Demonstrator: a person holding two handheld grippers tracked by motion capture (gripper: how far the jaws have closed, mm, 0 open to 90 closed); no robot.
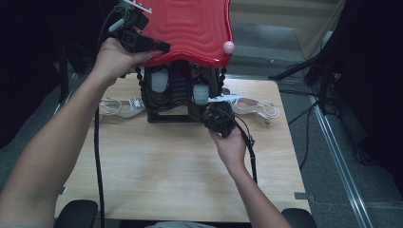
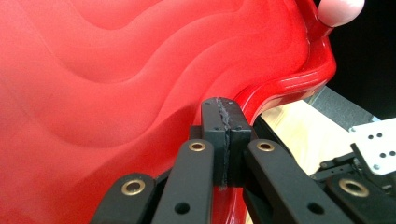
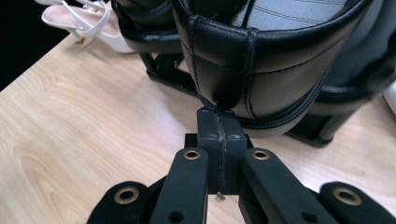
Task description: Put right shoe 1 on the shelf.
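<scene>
A red wavy lid (image 1: 190,28) with a pink knob (image 1: 228,46) stands tilted up over a black shoe rack (image 1: 164,116). My left gripper (image 1: 164,46) is at the lid's left rim. In the left gripper view the lid (image 2: 116,70) spreads behind my left gripper (image 2: 226,105), whose pads are shut together beside the rim. My right gripper (image 1: 210,108) is low at the rack's right front. In the right gripper view it (image 3: 217,116) is shut, its tips touching the heel seam of a black shoe (image 3: 261,70) on the rack (image 3: 317,130).
A white sandal (image 1: 123,107) lies left of the rack and another (image 1: 256,108) to its right on the wooden table (image 1: 166,166). Shoes with white stuffing (image 1: 159,80) sit in the rack. Black stands and cables crowd the floor at the right (image 1: 328,61).
</scene>
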